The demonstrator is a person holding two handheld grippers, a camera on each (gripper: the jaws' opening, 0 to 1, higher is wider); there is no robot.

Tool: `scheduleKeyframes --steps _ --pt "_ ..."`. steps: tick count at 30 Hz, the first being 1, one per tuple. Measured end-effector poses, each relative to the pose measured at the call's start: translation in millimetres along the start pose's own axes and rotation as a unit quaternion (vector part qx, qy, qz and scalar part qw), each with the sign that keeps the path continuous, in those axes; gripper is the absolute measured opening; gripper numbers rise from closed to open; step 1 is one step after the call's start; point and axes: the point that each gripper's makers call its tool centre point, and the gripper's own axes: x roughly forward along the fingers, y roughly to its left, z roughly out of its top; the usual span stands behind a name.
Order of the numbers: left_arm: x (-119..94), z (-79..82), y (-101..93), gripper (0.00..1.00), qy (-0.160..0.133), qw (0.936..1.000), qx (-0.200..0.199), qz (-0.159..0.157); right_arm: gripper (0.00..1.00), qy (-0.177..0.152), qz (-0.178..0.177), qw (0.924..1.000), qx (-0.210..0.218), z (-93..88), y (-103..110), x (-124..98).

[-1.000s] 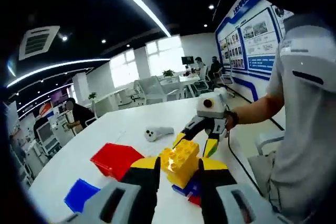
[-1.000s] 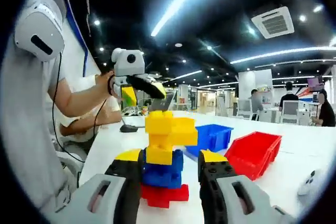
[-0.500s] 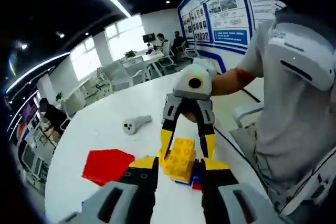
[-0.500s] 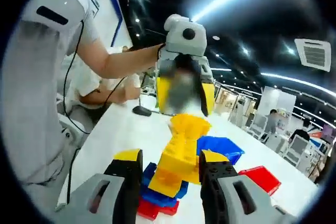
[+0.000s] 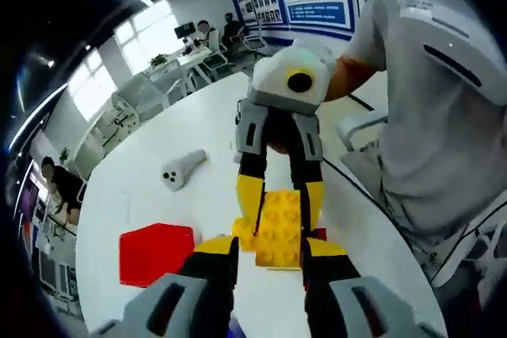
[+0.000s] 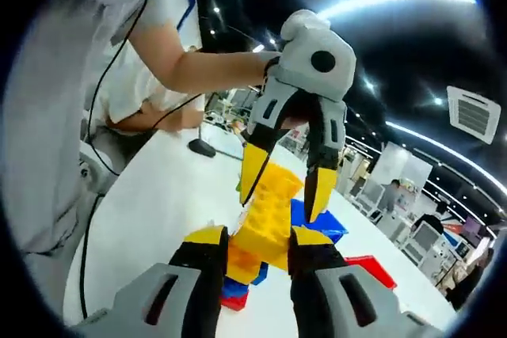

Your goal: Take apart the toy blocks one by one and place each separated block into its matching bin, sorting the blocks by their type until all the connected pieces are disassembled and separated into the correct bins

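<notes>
glossy plastic yellow blocks point(image 5: 278, 227), matt white table point(image 5: 150, 195)

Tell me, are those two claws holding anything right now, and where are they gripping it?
Both appear to grip the yellow block topping the stack: the left gripper and the right gripper each straddle its opposite sides.

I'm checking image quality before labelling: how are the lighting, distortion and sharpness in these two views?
Left gripper view: strong fisheye bending of the white table, bright windows washed out, yellow block sharp. Right gripper view: glaring ceiling light strips, dark ceiling, the other hand-held gripper fairly sharp over the yellow block; far background soft.
</notes>
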Motion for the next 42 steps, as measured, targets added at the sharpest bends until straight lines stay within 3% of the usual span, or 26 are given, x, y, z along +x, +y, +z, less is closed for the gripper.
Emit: scheduleKeyframes --steps 6,17,26,28,29,30,32,40,42 --pt "7 -11.9 -6.9 0.28 0.033 0.9994 0.002 0.001 0.31 0.011 -0.006 0.9999 0.003 -0.5 -2 1" --pt "4 -12.0 -8.0 0.26 0.012 0.9994 0.002 0.034 0.31 0.036 0.009 0.9993 0.004 0.1 -1 0" --pt "-1 -10.6 -14.2 0.25 0.025 0.9946 0.034 0.095 0.29 0.039 0.009 0.999 0.019 3.7 2 0" --pt "-5 -7.8 -9.1 0.24 0.023 0.9905 0.047 0.127 0.27 0.052 -0.004 0.9983 0.025 -0.1 -3 0" --pt "-6 -6.7 -13.4 0.24 0.026 0.9905 0.054 0.123 0.27 0.054 -0.009 0.9985 0.004 -2.1 -6 2" --pt "-8 -7.6 -9.6 0.24 0.036 0.9877 0.059 0.141 0.27 0.052 -0.005 0.9985 0.014 -2.3 -2 2" --pt "-6 -8.9 -12.4 0.25 0.035 0.9874 0.065 0.14 0.27 0.054 0.001 0.9985 0.009 -2.1 0 3" --pt "-9 -12.1 -18.7 0.25 -0.002 0.9887 0.048 0.142 0.29 0.047 0.013 0.9987 0.015 0.7 7 3" --pt "-9 -12.1 -20.9 0.25 -0.036 0.9894 0.023 0.139 0.29 0.043 0.012 0.9988 0.022 2.4 7 3"
